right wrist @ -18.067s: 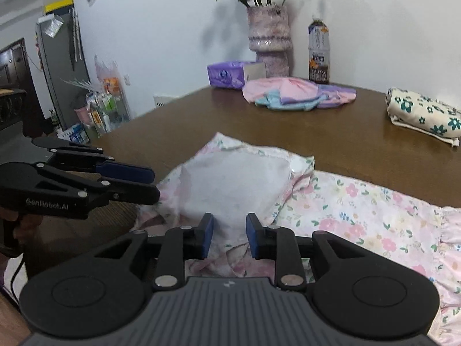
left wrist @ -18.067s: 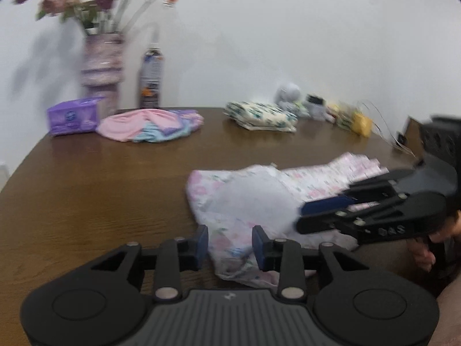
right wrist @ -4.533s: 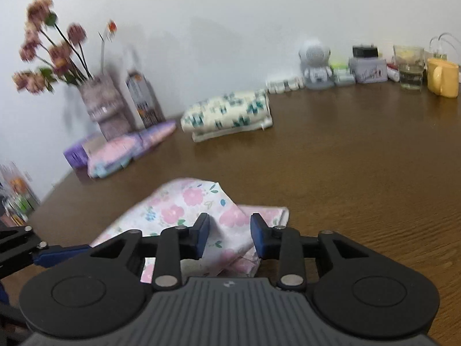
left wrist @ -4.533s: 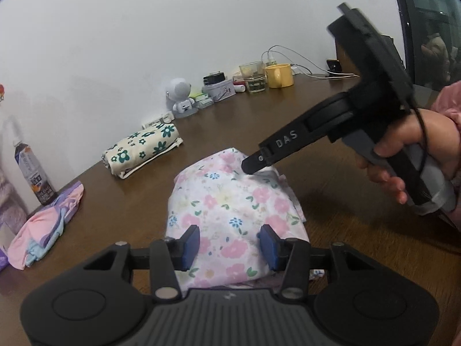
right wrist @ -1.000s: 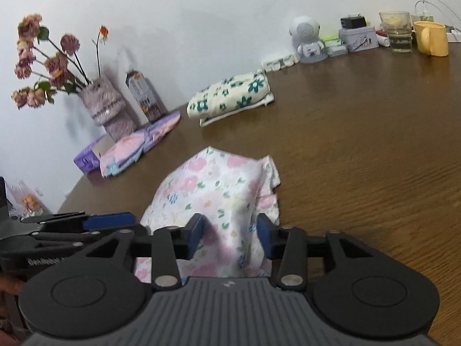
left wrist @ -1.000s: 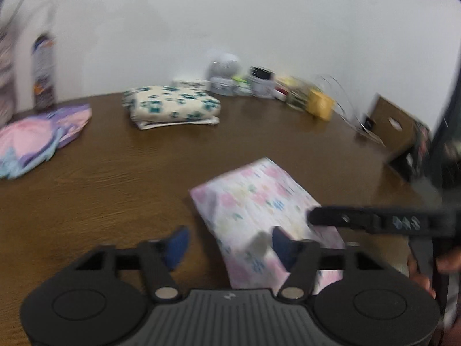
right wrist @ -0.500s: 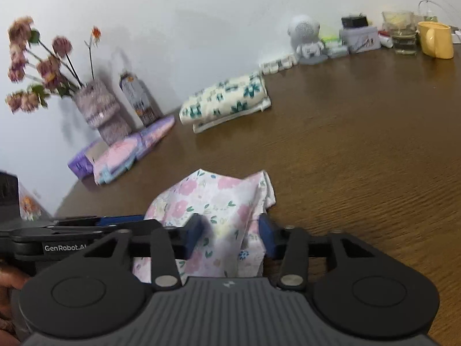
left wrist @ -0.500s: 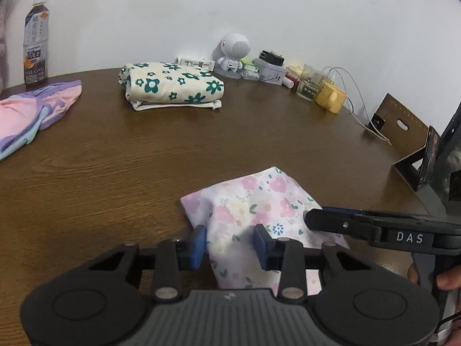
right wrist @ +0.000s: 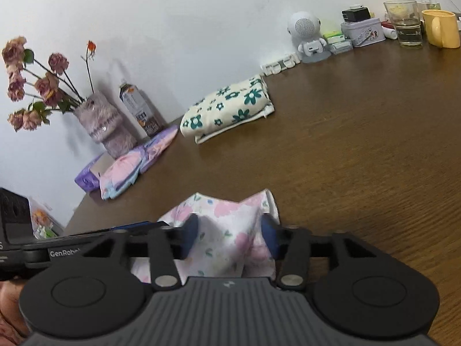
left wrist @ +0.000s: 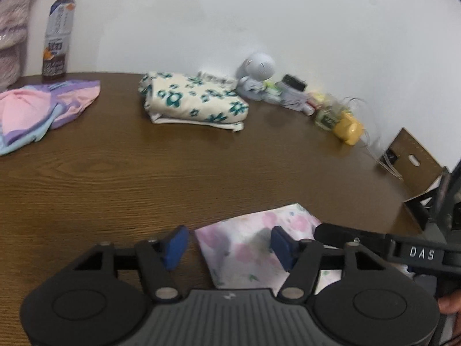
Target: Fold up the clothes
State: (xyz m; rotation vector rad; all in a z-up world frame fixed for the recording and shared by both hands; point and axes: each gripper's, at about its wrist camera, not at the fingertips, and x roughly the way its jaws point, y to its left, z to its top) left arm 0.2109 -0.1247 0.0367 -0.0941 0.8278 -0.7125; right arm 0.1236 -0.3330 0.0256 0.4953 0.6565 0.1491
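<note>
While the pink-flowered white garment (right wrist: 230, 230) is lying folded small between both grippers' part-open fingers (left wrist: 175, 243), touching neither visibly, a pink-and-purple garment (left wrist: 43, 106) beyond is seemingly awaiting folding.

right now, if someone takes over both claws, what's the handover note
Left claw: open, jaws just closed and reopened, pink floral garment corner between them, unpinched.
Right claw: open, just been opening, over the same garment.
Done: it lies folded small on the table; green floral garment folded farther back.
Left: pink-purple garment by the bottle looks unfolded.
</note>
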